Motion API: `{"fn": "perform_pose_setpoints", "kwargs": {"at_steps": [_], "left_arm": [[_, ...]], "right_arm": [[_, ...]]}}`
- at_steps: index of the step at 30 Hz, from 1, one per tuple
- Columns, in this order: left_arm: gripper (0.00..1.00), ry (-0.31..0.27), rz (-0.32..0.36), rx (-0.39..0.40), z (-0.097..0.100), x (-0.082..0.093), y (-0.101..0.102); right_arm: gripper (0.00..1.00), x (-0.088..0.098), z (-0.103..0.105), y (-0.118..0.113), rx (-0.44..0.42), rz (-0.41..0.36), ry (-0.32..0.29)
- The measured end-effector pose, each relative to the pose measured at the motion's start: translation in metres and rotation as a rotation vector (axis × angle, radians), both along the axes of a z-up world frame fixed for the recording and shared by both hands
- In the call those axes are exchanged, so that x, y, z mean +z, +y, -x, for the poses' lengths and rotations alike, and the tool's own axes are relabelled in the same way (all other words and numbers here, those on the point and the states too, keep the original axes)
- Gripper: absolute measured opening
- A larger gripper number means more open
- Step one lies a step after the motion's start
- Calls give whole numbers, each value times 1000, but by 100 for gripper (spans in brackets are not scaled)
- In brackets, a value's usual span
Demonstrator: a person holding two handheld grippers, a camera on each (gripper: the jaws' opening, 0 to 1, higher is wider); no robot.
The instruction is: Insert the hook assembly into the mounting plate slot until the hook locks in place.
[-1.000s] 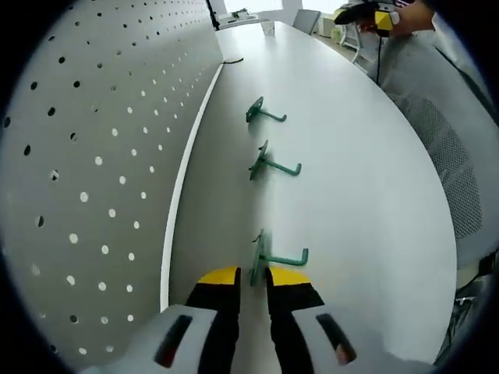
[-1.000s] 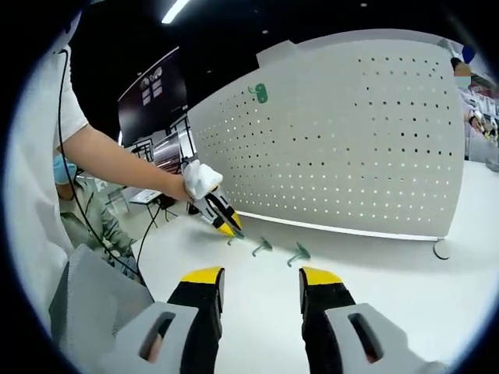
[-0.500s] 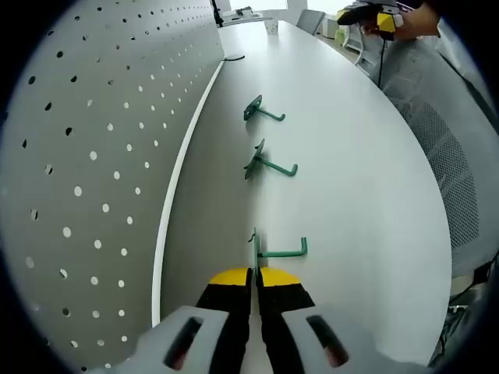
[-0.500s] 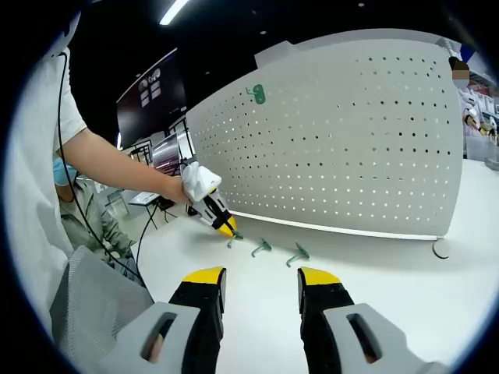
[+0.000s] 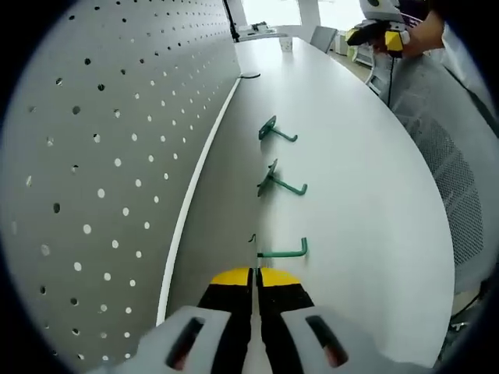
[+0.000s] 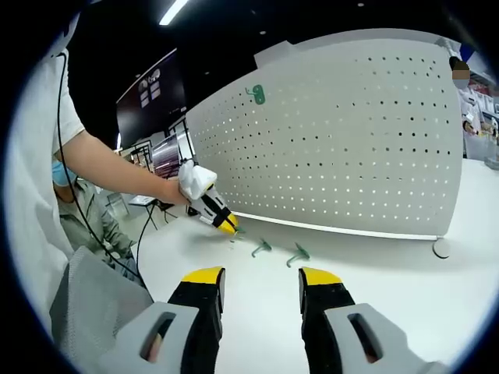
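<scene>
My left gripper [image 5: 255,274] is shut on the flat plate of a green hook [image 5: 282,251], whose bent arm sticks out to the right just above the white table [image 5: 351,179]. Two more green hooks [image 5: 274,130] [image 5: 278,182] lie further along the table, close to the white pegboard [image 5: 93,156]. From the right gripper view, the left gripper [image 6: 228,226] holds that hook [image 6: 233,235] near the pegboard [image 6: 351,140], with the two loose hooks [image 6: 261,248] [image 6: 298,254] beside it. My right gripper [image 6: 261,282] hovers open over the table, holding nothing.
One green hook [image 6: 256,94] hangs high on the pegboard. A grey mesh chair [image 5: 448,164] stands at the table's edge, also in the right gripper view [image 6: 93,300]. A person's arm [image 6: 117,167] reaches in from the left. The right gripper [image 5: 378,31] shows far off.
The left gripper's jaws closed on the nearest hook's plate and raised it slightly off the table. The right gripper has stayed open and nearly still.
</scene>
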State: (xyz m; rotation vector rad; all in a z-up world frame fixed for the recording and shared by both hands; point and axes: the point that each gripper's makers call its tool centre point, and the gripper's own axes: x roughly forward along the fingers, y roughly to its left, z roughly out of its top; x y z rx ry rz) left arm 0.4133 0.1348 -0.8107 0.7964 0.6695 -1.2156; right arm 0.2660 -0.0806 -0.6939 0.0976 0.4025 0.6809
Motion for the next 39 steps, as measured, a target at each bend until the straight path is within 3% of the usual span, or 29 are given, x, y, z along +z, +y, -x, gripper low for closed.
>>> {"fn": "perform_pose_setpoints", "kwargs": {"at_steps": [13,39], "left_arm": [[1,-10,71,49,1,13,-3],[1,-94,272,179,1,70,-11]], "right_arm": [[36,2,0,-2,-8,0,-12],[43,3,0,0,-6,3,-11]]}}
